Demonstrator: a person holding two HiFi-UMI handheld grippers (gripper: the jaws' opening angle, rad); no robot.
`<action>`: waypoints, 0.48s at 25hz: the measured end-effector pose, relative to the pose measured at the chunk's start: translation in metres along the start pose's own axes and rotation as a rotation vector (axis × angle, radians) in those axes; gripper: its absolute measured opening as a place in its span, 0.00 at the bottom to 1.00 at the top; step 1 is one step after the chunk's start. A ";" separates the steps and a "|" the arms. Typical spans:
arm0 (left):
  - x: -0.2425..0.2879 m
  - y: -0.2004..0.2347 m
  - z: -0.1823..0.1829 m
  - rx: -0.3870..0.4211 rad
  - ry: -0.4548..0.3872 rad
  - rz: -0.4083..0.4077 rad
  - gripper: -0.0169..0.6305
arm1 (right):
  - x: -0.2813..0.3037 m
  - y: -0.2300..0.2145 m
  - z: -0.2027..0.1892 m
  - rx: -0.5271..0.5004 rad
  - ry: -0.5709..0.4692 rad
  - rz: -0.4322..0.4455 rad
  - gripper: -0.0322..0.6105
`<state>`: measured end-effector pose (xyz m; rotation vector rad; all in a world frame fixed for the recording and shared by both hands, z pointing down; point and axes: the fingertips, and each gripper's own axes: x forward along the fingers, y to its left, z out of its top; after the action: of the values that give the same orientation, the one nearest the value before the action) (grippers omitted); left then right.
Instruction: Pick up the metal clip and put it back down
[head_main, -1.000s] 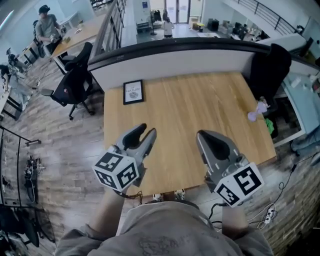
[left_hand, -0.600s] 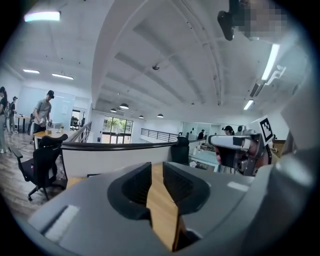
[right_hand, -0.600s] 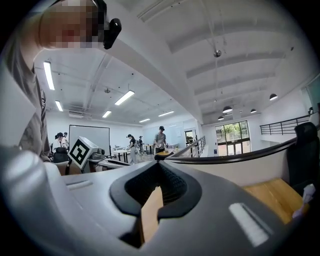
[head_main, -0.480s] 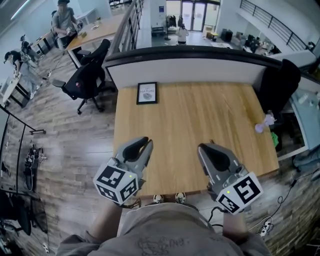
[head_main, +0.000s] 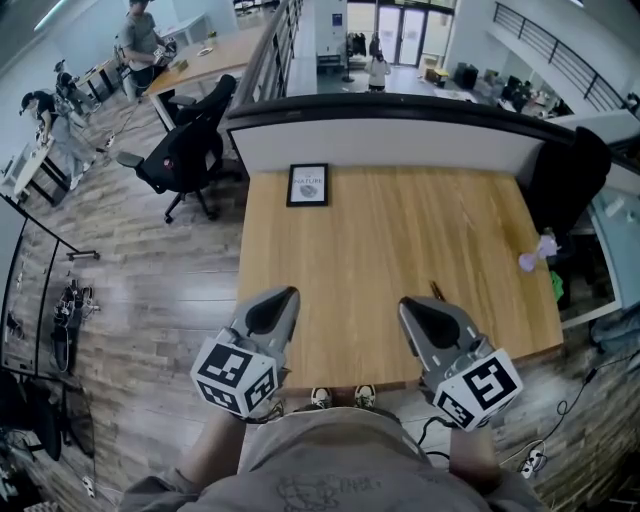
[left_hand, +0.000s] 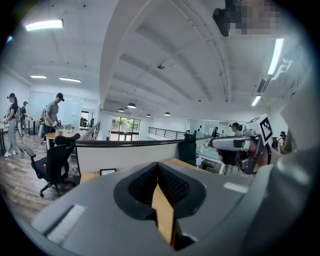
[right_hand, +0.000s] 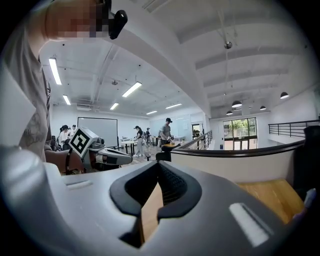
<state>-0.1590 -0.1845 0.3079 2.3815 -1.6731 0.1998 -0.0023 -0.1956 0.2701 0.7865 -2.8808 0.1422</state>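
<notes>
worktop (head_main: 400, 230): light wood, fills the middle of the head view. Its far edge meets a white partition (head_main: 400, 135) with a dark cap.
floor (head_main: 150, 300): grey planks left of the worktop. A black office chair (head_main: 185, 160) stands near the far-left corner.
left tool (head_main: 284, 296): over the near-left edge, pointing away from the person. Its jaws have just closed, tips together, nothing between them. Its own view shows only a strip of wood through the slot behind the tips.
right tool (head_main: 409, 304): over the near edge, right of centre. Tips are together and it is empty, with the same strip of wood in its own view.
head view only: full worktop layout, plus the three small items listed below.
gripper views only: ceiling, strip lights and people at desks beyond the partition. Each also shows the other tool side-on with its marker cube.
framed picture (head_main: 307, 185): far-left corner, just in front of the partition. Can't tell whether it lies flat or is propped up.
purple object (head_main: 538, 252): at the right edge, well apart from both tools, shape too blurred to name.
metal clip (head_main: 436, 290): probably the small dark sliver lying on the worktop just beyond the right tool's tip, apart from it. It is too small to confirm and can't be made out in either gripper view.
cut off: the person's forearms sit behind the marker cubes, and the worktop's right corner runs under dark clutter.
</notes>
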 end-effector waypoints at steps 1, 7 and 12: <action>-0.001 0.000 0.001 0.009 0.000 0.001 0.03 | 0.000 0.000 0.000 0.000 0.001 -0.003 0.06; -0.004 -0.002 0.005 0.032 -0.009 -0.007 0.03 | -0.001 0.001 0.002 -0.007 0.004 -0.013 0.06; 0.000 -0.004 0.004 0.037 -0.006 -0.014 0.02 | -0.003 -0.005 -0.003 -0.002 0.011 -0.025 0.06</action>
<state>-0.1555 -0.1841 0.3033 2.4221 -1.6695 0.2233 0.0028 -0.1979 0.2724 0.8181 -2.8590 0.1407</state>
